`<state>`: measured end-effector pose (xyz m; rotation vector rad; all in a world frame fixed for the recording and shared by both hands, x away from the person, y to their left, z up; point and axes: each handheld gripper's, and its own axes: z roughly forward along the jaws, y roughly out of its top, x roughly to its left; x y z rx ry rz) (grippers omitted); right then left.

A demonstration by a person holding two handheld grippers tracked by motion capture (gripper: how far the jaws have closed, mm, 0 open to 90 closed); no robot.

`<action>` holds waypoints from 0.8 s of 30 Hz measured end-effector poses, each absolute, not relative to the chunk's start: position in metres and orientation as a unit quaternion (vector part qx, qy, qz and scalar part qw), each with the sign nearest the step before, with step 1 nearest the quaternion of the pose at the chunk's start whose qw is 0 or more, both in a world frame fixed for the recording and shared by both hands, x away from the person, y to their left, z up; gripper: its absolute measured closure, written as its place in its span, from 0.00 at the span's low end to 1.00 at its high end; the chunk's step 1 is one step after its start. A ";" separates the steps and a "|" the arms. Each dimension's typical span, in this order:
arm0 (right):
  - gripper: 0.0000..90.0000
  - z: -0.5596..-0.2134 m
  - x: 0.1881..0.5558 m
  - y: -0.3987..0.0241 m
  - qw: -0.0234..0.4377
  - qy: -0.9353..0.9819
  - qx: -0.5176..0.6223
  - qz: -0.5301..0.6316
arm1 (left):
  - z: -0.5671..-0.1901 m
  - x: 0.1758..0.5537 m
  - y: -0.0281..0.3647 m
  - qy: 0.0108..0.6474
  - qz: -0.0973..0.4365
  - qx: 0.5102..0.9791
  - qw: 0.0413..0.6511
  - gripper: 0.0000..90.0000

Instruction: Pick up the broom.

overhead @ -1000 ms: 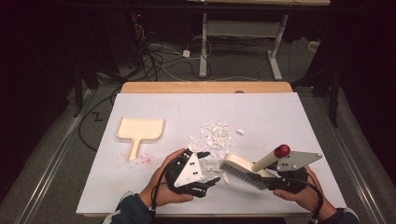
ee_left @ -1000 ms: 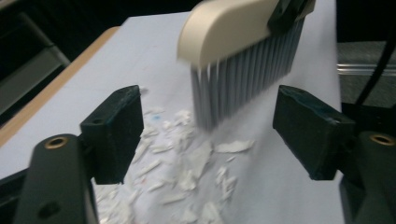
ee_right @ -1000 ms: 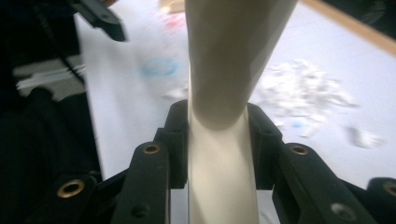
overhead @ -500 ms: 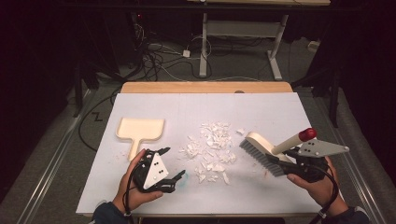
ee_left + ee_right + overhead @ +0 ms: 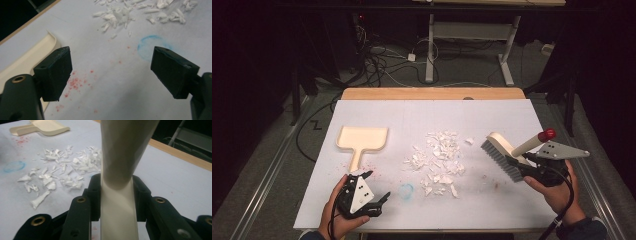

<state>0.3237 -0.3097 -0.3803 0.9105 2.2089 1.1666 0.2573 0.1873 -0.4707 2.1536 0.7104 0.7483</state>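
Left claw [image 5: 373, 188]: jaws wide, empty, above the counter [image 5: 492, 120] near the front edge.
Right claw [image 5: 524, 165]: clamped on the brush [image 5: 502, 152] handle, bristles off the surface.
Dustpan [image 5: 361, 140]: flat, left side.
Scraps [image 5: 437, 162]: white, scattered mid-counter.

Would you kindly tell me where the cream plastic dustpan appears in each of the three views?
High view: the cream plastic dustpan lies left of centre, handle toward the person.
Left gripper view: its rim shows at the left edge, behind the left jaw.
Right gripper view: top left corner.
Shared landmark: the pile of white scraps, beside the faint blue ring.
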 end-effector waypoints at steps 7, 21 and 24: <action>0.75 -0.385 0.337 -0.314 0.245 0.801 0.353 0.416 | -0.474 0.260 0.191 0.280 0.290 0.840 0.364 0.18; 0.75 -0.391 0.346 -0.315 0.257 0.801 0.367 0.397 | -0.476 0.260 0.192 0.278 0.291 0.844 0.353 0.18; 0.75 -0.391 0.347 -0.315 0.258 0.801 0.367 0.395 | -0.477 0.260 0.192 0.278 0.288 0.846 0.352 0.18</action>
